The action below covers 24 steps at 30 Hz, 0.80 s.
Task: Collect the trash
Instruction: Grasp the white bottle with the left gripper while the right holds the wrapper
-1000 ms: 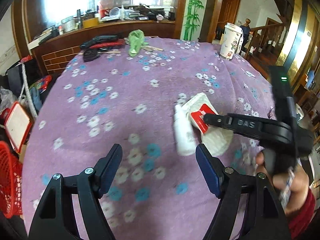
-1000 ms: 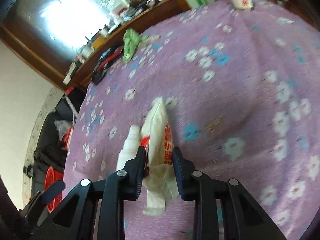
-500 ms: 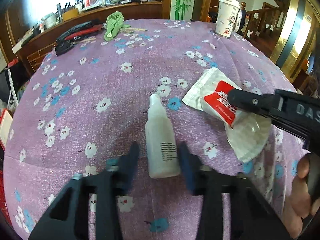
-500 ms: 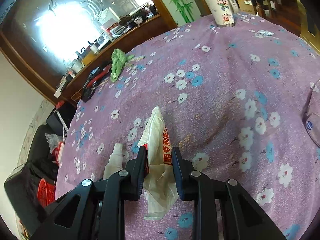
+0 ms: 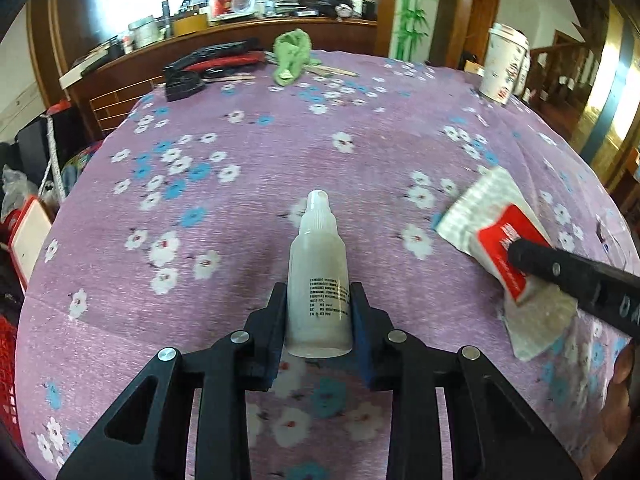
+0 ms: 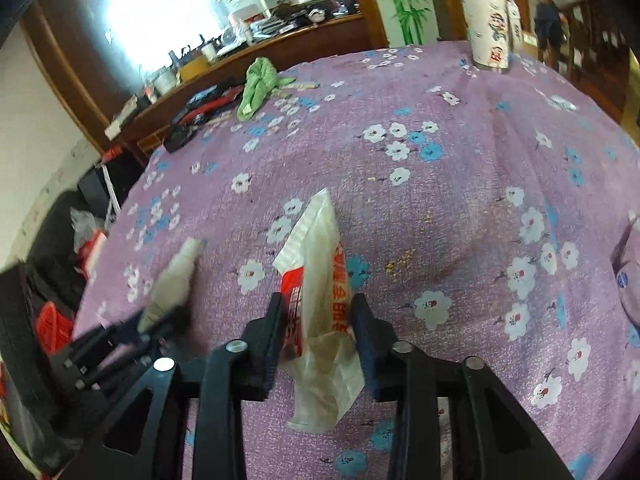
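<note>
A white plastic bottle [image 5: 320, 280] lies on the purple flowered tablecloth [image 5: 280, 152], nozzle pointing away. My left gripper [image 5: 319, 312] is shut on its lower body, both pads against its sides. To the right lies a crumpled white and red wrapper [image 5: 496, 232], with a finger of my right gripper [image 5: 560, 272] across it. In the right wrist view the wrapper [image 6: 320, 248] stands on edge between the pads of my right gripper [image 6: 317, 320]. Those jaws are opening and the wrapper still touches both pads. The bottle [image 6: 172, 280] and left gripper show blurred at the left.
A tall paper cup [image 5: 504, 68] stands at the table's far right. A green cloth [image 5: 292, 56] and black and red tools [image 5: 208, 64] lie along the far edge. A red basket [image 5: 6, 360] sits below the table's left edge. A hand [image 5: 624, 420] shows at the lower right.
My left gripper came down over the bottle and closed from wide open onto it. The right gripper's jaws have widened around the wrapper, which has spread out between them.
</note>
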### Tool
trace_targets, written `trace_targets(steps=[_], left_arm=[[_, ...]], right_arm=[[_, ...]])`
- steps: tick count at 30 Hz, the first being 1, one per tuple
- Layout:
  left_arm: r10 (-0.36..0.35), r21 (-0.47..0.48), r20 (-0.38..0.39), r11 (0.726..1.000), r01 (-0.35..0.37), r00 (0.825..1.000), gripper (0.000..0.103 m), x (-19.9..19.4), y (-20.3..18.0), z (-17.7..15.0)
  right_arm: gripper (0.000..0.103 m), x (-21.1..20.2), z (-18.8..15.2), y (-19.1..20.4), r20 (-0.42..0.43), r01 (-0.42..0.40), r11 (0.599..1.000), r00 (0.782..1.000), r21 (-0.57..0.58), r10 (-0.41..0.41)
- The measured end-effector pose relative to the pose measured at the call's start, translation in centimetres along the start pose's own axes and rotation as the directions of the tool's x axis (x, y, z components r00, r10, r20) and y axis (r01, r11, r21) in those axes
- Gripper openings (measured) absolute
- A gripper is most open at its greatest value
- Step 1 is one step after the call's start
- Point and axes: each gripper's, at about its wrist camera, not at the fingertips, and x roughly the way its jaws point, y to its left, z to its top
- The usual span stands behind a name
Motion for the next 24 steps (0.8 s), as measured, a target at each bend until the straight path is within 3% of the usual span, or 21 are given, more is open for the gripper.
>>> trace_targets(steps=[7,24], left_arm=[[0.041,0.014,0.047,0.999,-0.042,0.998,0.028,-0.4,0.1,0.0],[0.064,0.015,0.056,0.998,-0.065,0.996,0.028,-0.2,0.3,0.0]], right_arm=[[0.045,0.2,-0.3,0.8,0.007,0.049,0.997,0.999,-0.058,-0.048],[0.046,0.3,-0.6,1.6,0.009,0.094,0.989,0.996,-0.116,-0.094]])
